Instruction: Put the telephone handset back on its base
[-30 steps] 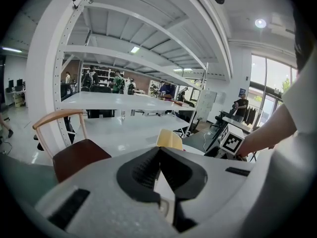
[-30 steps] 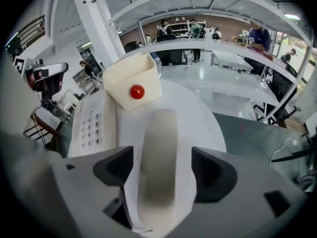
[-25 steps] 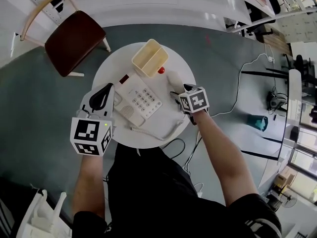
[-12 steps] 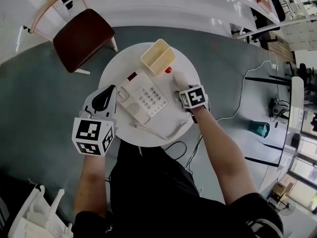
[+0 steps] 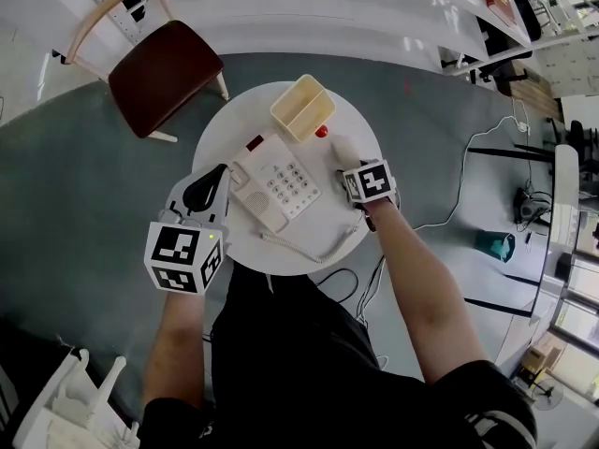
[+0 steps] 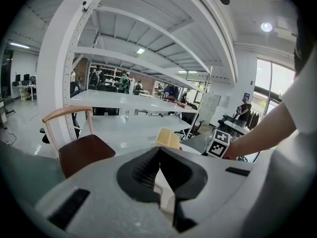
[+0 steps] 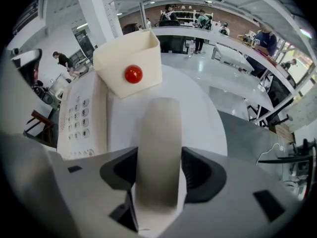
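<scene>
The right hand-held gripper [image 7: 158, 175], jaws just closing, grasps the handset [image 7: 157, 128] lying beside the base [image 5: 278, 183]; the left hand-held gripper [image 6: 159, 152] is clenched, empty.

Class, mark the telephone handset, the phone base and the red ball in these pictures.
telephone handset [image 7: 158, 143], right gripper view, the middle of its long body.
phone base [image 5: 281, 185], head view, on its keypad.
red ball [image 7: 133, 74], right gripper view, its centre.
</scene>
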Demonstrator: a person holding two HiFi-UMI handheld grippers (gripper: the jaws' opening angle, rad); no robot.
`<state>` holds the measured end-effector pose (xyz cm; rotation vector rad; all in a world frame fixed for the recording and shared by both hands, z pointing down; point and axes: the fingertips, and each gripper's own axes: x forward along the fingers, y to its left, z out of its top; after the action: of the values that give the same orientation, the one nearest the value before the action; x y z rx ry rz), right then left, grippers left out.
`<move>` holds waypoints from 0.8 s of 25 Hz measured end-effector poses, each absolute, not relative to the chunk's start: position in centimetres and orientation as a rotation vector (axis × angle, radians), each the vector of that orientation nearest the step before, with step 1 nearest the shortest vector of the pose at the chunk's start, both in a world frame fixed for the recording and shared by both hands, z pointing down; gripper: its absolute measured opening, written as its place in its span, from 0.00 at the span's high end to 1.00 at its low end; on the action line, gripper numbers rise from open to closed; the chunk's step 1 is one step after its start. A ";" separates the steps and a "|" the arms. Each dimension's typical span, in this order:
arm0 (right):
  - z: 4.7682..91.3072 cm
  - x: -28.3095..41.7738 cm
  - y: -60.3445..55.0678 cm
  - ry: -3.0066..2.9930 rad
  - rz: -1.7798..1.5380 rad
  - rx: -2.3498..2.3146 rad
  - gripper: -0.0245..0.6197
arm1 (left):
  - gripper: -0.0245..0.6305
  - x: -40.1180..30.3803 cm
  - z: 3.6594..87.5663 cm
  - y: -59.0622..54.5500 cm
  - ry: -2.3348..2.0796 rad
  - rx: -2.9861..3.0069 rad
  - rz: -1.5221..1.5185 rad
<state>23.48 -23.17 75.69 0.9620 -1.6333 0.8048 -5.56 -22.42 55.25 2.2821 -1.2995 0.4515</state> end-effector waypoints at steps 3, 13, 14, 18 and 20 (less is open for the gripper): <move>75.6 23.7 -23.2 -1.651 0.807 0.990 0.63 | 0.95 -5.5 54.8 -22.2 -1.297 2.283 0.449; 73.0 22.7 -22.2 -1.773 0.811 0.942 0.64 | 0.95 -5.6 50.7 -21.4 -1.357 2.295 0.435; 72.3 22.7 -22.3 -1.795 0.813 0.948 0.64 | 0.95 -5.5 50.0 -21.5 -1.366 2.302 0.427; 68.9 23.2 -22.9 -1.879 0.825 1.000 0.64 | 0.95 -4.8 47.1 -21.4 -1.400 2.339 0.409; 66.8 23.4 -23.5 -1.929 0.812 1.020 0.64 | 0.95 -4.4 45.8 -21.2 -1.420 2.362 0.416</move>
<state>23.39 -23.47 66.81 1.0201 -1.9292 0.8125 -4.44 -21.23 45.79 2.3624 -1.4205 0.4160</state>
